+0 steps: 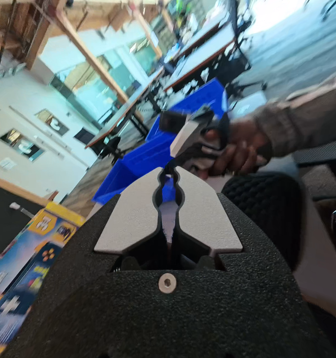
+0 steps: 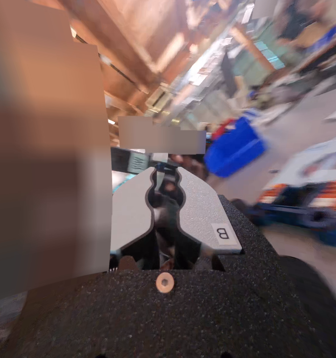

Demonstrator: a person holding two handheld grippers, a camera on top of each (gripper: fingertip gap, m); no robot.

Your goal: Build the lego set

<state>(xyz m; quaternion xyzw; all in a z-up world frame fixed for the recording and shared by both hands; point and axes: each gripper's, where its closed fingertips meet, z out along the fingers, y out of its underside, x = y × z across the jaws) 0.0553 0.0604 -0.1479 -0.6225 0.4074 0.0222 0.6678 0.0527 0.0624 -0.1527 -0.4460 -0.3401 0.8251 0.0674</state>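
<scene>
1. At the lower left of the left wrist view, the lego box (image 1: 27, 257) lies tilted beside the left gripper (image 1: 169, 171), whose jaws stand narrowly apart, empty.
2. The right gripper (image 2: 166, 170) is likewise narrow; a blue bin (image 2: 235, 151) sits beyond.

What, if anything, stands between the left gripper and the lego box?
Nothing visible. The lego box lies just left of the left gripper, beside its body, not ahead of its fingers; the blue bin is ahead.

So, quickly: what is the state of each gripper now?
Left gripper: jaws nearly closed at the tips, nothing visible between them.
Right gripper: jaws slightly apart; too blurred to tell if it holds anything.
</scene>
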